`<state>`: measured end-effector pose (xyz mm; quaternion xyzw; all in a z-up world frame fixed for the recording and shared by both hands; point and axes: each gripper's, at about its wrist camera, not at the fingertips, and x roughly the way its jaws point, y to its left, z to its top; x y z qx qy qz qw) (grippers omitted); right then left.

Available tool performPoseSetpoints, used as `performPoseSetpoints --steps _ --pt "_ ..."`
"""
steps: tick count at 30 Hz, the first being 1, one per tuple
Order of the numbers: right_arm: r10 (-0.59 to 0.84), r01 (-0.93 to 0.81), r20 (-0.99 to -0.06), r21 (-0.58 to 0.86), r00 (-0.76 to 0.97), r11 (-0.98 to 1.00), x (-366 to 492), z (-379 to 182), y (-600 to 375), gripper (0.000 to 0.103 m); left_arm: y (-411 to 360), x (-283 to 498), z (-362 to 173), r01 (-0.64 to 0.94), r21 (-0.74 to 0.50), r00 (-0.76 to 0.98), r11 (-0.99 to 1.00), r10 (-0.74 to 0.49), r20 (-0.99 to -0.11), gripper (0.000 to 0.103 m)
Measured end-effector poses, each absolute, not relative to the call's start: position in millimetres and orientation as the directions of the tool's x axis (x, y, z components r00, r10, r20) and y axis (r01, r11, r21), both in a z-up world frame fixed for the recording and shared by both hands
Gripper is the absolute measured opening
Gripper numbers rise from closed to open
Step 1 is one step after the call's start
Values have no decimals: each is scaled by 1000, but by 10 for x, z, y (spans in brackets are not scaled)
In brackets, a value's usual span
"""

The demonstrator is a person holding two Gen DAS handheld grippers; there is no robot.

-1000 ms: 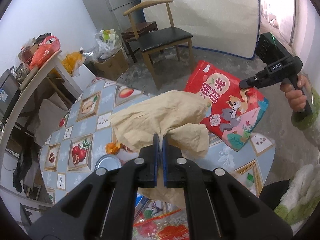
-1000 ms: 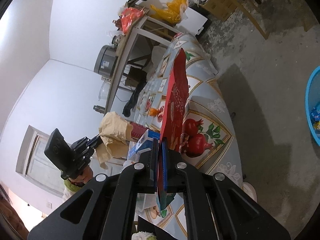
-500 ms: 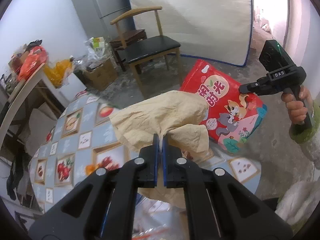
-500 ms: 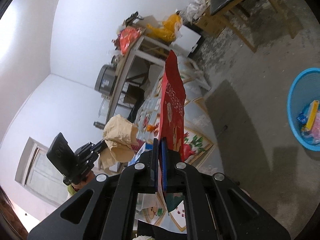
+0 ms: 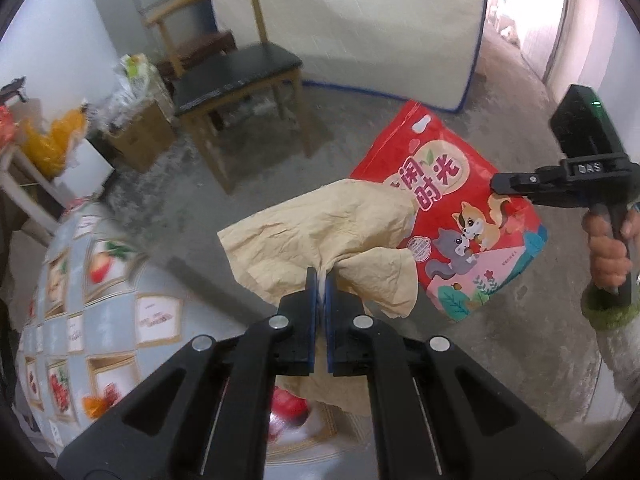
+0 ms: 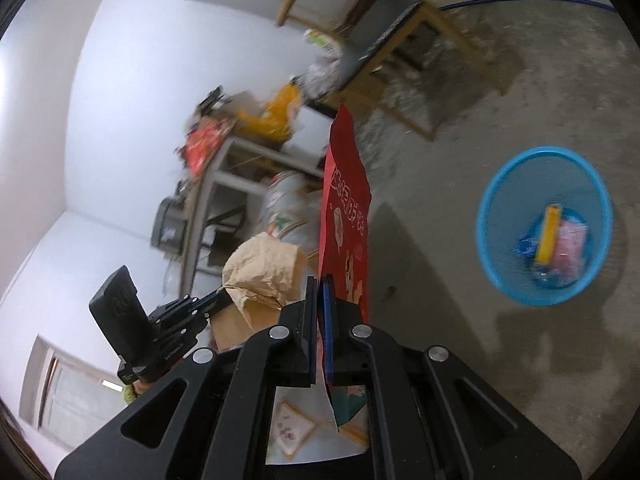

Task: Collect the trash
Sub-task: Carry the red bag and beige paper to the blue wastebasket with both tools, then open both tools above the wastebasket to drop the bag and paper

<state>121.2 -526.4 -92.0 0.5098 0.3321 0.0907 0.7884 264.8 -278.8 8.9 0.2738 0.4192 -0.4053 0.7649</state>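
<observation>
Concrete floor (image 6: 460, 240), with the blue basket (image 6: 496, 280) as our landmark.

Item one, nearest us: crumpled tan paper (image 5: 320, 236), pinched at a gathered fold by our left gripper (image 5: 320, 280), jaws fully closed on it. We judge it light, soft, prone to tear; a bunched fold is the safest hold.

Item two: red snack bag (image 6: 344, 208), clamped by its lower edge in our right gripper (image 6: 319, 292), jaws closed on it. We judge it light, floppy and slippery film; grip a seam.

Both hang off to one side of the basket, not yet over it. Beyond them, the patterned tabletop (image 5: 100, 312) and the chair (image 5: 236, 76).
</observation>
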Motion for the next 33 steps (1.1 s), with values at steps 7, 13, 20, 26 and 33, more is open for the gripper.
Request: performPoseSetpoints --steps 7,13,20,26,33 --pt "375 356 -519 833 768 424 1065 -1411 -5752 3 -3663 2845 -595 853 33 212 521 -288 -934 2" --pt "309 492 -598 793 739 359 1055 -1927 -6046 3 -4231 2987 -1231 839 -6 133 545 -216 -967 2" --pt "239 581 -639 767 731 272 1153 -2385 -6296 3 -4662 3096 -1858 779 -60 62 624 -173 -983 3" --pt "174 634 -687 721 705 279 1342 -2772 -6374 5 -4774 3138 -1960 746 -69 85 662 -197 -977 31" --pt "157 710 -757 650 634 269 1290 -3201 -6308 28 -4744 3159 -1844 749 -92 100 656 -249 -963 45"
